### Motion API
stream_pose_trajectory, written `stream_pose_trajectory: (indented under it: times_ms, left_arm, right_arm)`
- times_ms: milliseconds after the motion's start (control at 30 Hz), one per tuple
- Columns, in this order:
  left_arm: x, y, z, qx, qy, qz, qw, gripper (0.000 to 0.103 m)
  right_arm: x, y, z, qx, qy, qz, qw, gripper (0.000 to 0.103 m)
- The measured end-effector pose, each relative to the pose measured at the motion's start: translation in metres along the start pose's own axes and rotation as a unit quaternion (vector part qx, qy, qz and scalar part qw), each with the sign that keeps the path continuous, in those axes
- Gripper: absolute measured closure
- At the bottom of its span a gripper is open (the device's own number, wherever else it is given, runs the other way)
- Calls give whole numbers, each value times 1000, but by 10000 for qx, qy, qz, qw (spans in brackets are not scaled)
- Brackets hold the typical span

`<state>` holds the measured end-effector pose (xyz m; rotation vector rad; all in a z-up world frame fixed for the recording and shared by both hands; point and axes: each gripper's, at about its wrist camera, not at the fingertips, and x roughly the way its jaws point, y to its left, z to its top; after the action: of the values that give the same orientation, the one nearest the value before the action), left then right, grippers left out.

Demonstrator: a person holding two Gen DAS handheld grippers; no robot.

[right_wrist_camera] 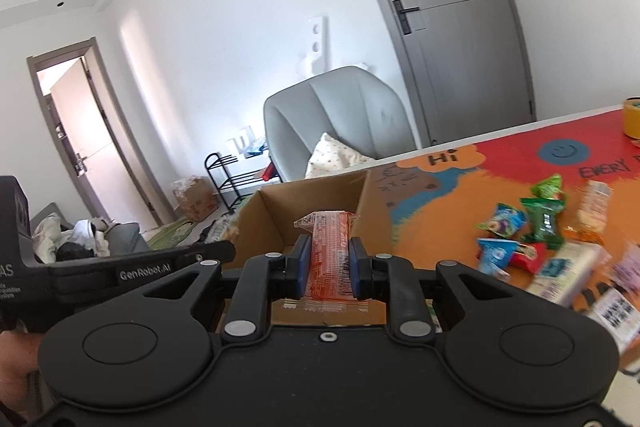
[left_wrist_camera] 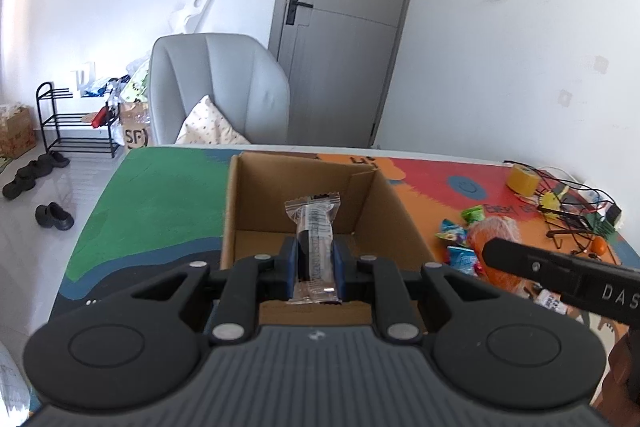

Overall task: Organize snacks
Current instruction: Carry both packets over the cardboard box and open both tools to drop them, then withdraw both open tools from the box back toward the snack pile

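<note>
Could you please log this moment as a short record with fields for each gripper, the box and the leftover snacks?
left gripper: shut on dark snack bar, over the box
right gripper: shut on orange snack bar, over the box
cardboard box: open, visible floor bare
loose snacks: scattered on the colourful table, right of the box

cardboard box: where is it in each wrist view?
Left wrist: cardboard box centre frame, open, right behind the left gripper.
Right wrist: box centre, slightly left, behind the right gripper.
Shared landmark: grey armchair beyond the table.
</note>
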<state>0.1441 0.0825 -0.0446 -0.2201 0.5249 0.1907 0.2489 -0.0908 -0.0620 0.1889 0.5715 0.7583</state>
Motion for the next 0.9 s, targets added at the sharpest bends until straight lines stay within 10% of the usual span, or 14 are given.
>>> stream_pose_trajectory:
  times_ms: [533,700,900]
  left_arm:
    - [-5,28,11,-409,-41,188,9990,73]
    - [-10,31,11,-462,-127,287,9984,54]
    - [-20,25,5,-432,-164,253,9986,27]
  right_arm:
    - [57,17,10,-10,311,324,9990,81]
    - [54,17,9,70,218,362,9991,50]
    - [31,2,8,381,146,35,9992,41]
